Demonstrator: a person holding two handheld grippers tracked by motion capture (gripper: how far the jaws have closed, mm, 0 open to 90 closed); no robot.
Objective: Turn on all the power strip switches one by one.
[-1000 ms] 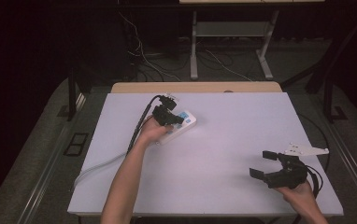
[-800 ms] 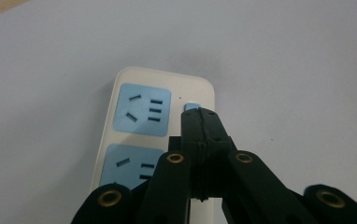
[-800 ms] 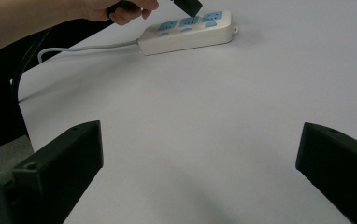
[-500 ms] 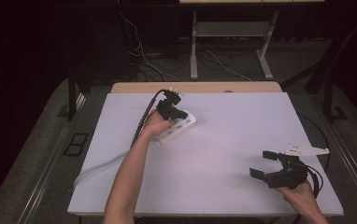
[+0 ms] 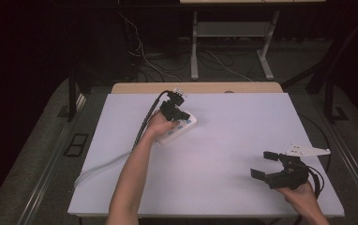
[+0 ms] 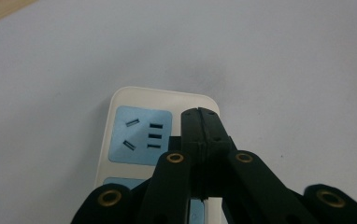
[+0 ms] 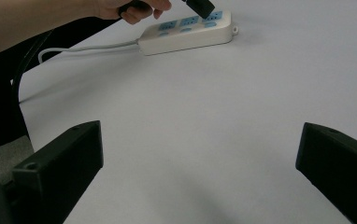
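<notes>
Up close, white power strip point(image 6: 162, 135), pale blue sockets, rounded corners

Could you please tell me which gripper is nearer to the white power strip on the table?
Left. The left gripper, jaws shut, is right over the power strip; the right gripper, open, sits far off near the table's front right corner.

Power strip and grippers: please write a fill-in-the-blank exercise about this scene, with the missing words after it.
1. The socket faces on the power strip are ____ in colour.
2. The jaws of the left gripper are ____, above the strip.
3. The jaws of the right gripper are ____, with nothing between them.
4. The strip's cord is ____ in colour.

Missing words: blue; shut; open; white
</notes>
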